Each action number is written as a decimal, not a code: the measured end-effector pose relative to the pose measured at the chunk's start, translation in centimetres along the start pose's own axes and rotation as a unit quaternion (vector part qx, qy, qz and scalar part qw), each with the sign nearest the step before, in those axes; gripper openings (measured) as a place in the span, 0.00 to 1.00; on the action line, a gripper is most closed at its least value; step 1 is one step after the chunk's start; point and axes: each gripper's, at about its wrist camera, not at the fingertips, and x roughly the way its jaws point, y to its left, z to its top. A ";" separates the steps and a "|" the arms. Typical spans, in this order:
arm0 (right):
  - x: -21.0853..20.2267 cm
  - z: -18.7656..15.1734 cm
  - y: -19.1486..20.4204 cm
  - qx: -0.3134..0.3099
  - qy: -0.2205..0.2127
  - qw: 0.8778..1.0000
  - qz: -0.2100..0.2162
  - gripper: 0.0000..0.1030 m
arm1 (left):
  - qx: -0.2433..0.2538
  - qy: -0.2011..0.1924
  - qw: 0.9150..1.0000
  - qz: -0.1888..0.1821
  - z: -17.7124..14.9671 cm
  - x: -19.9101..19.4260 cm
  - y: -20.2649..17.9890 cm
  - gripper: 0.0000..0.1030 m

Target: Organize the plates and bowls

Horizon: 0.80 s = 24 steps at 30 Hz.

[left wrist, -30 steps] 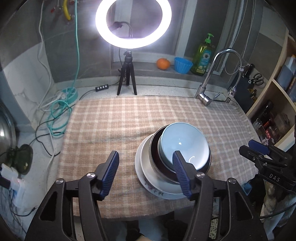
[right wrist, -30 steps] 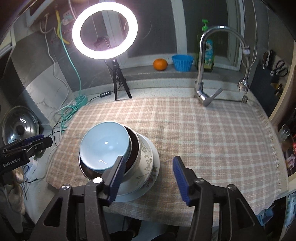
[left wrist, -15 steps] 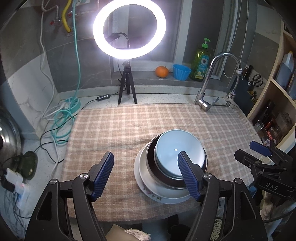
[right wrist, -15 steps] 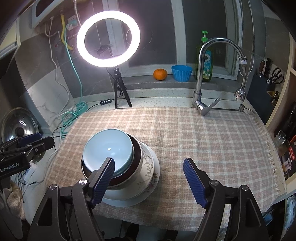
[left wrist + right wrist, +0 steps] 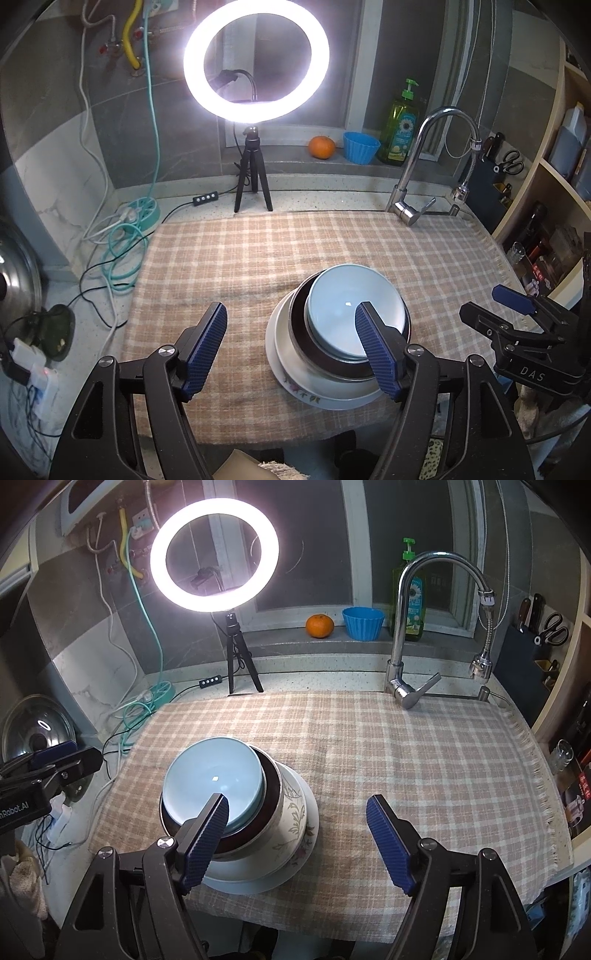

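Two claws hang above the near edge of the tabletop (image 5: 424,746), and both stand wide apart with nothing between the fingers. The left claw (image 5: 291,349) has its right finger in line with the near rim of the pale blue bowl (image 5: 352,308), though it looks to sit above it, not touching. The right claw (image 5: 297,840) is much the same on the other side: its left finger overlaps the blue bowl (image 5: 214,777) in view, while its right finger is over bare checked cloth (image 5: 406,760).

Out from the fingers lies the stack. The blue bowl nests in a dark bowl (image 5: 271,786), which sits in a white floral bowl (image 5: 293,808), all resting on a white plate (image 5: 295,380) near the front edge of the cloth. Nothing else of the crockery shows on the cloth.

Judging from this, the stacking looks finished or very nearly so, with both claws clear of the pile. If anything remains, it would be a check that the blue bowl sits level, since it seems offset toward the back-left in its dark neighbour. Any nudge should come slowly and from the rim, as the pile stands close to the edge.

Farther back are the ring light (image 5: 214,554), the tap (image 5: 413,635), an orange (image 5: 319,625) and a blue cup (image 5: 363,623) on the sill.
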 end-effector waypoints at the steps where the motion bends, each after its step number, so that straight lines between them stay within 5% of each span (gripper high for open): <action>1: 0.1 0.0 0.0 0.000 0.001 1.000 0.000 0.71 | -0.001 0.000 1.000 0.000 0.0 0.0 0.0 0.70; 24: 0.5 0.0 0.2 -0.001 0.005 1.000 0.001 0.72 | -0.001 -0.002 1.000 0.000 0.2 0.0 -0.4 0.70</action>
